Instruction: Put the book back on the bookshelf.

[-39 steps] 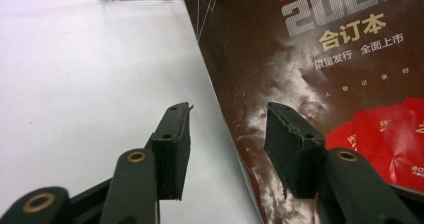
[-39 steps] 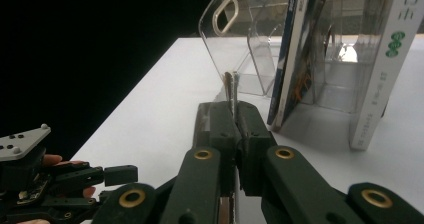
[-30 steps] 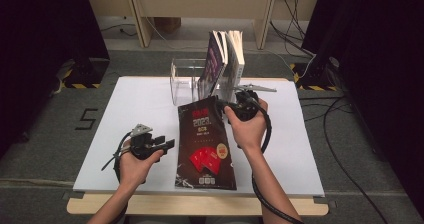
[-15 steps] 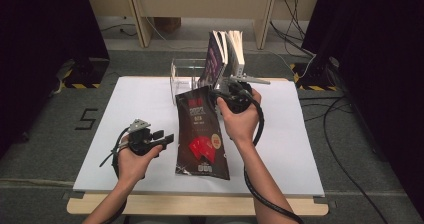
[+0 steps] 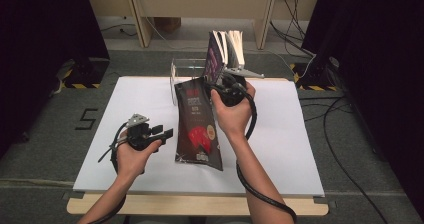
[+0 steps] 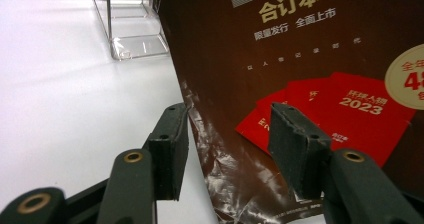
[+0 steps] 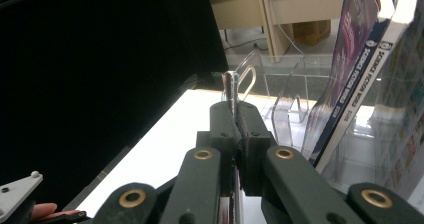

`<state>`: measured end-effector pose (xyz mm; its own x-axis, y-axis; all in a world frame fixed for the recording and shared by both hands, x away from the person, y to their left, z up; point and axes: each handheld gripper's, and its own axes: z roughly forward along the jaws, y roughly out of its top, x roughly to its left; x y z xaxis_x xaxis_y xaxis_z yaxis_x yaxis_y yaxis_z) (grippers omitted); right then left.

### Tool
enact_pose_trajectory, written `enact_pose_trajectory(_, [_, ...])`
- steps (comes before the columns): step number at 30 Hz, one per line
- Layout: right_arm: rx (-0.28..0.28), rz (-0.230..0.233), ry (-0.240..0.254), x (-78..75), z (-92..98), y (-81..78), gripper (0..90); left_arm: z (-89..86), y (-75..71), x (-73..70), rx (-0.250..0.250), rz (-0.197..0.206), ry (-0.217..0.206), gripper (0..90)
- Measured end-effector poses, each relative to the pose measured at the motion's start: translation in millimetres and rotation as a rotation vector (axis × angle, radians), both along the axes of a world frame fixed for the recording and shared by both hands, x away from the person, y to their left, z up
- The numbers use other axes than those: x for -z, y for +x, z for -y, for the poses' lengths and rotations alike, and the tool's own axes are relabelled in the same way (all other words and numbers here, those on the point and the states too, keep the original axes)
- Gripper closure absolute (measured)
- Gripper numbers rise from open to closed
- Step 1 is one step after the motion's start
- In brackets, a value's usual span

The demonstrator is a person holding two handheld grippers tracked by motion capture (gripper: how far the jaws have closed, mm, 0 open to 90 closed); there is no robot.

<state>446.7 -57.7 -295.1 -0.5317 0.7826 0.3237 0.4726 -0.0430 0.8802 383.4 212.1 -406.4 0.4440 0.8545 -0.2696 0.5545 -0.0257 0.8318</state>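
1. Two grippers appear in the high view: our right gripper (image 5: pixel 216 90) pinches the top edge of the dark-brown magazine (image 5: pixel 196 126), which hangs tilted over the white table (image 5: pixel 290 149) with its lower end near the front; our left gripper (image 5: pixel 159 132) waits just beside it.
2. Left gripper view: the jaws stand spread, with nothing between them, before the magazine's red-printed cover (image 6: pixel 320 84).
3. Right gripper view: the jaws are pressed on a thin edge, probably the magazine's, near the clear rack (image 7: pixel 280 94) holding upright books (image 7: pixel 350 74).
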Motion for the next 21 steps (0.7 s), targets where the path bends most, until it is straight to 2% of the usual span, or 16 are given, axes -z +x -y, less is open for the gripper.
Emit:
enact_pose_trajectory(6, [0.017, 0.018, 0.012, -2.7, -5.5, 4.0, 87.5, 3.1, 5.2, -7.4, 0.011, 0.010, 0.012, 49.6])
enact_pose_trajectory(21, [0.040, 0.066, 0.027, -11.2, -22.2, 13.9, 87.5, 10.2, 16.1, -27.1, 0.015, 0.049, -0.008, 46.9])
